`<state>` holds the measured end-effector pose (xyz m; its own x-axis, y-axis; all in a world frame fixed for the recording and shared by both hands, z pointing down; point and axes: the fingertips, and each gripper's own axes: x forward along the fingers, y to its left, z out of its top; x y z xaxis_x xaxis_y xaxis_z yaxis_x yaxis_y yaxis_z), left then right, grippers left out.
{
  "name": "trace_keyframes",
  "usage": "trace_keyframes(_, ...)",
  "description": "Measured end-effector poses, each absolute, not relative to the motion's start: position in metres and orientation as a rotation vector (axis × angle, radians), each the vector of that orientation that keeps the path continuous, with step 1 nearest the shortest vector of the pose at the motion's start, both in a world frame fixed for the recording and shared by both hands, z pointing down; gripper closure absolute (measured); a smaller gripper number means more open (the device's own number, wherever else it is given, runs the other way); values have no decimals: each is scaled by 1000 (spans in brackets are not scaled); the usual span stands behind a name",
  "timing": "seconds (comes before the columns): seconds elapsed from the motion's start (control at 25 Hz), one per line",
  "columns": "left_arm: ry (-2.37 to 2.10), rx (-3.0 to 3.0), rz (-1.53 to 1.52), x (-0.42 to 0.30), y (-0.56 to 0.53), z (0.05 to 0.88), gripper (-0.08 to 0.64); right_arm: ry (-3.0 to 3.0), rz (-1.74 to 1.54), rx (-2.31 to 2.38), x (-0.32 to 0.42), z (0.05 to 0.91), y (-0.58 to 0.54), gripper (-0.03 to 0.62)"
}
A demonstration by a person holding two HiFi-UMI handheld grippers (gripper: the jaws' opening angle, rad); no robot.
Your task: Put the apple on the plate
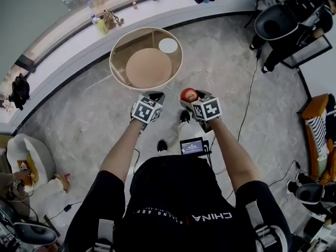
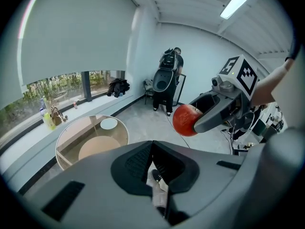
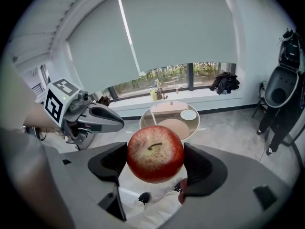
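Right gripper point(image 3: 155, 162) clamped on apple point(image 3: 154, 151): red fruit, stem up, pressed between both pads. Apple held in air above floor point(image 1: 220, 62), short of round glass table point(image 1: 121, 42) (in head view, just beside left gripper's tip). Left gripper point(image 2: 152, 148) jaws closed tip to tip, nothing between them. Small white plate point(image 1: 168, 45) lies on far right part of tabletop, well apart from apple. Tan disc point(image 1: 148, 67) shows beneath glass. Both arms reach forward, grippers side by side.
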<state>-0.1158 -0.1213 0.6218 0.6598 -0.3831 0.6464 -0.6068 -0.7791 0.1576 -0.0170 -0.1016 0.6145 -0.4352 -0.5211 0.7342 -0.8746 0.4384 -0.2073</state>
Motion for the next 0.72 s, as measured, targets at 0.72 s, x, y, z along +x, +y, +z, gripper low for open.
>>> trace_keyframes(0.72, -973, 2473, 941, -16, -354, 596, 543, -2201, 705, 999, 72, 590, -355, 222)
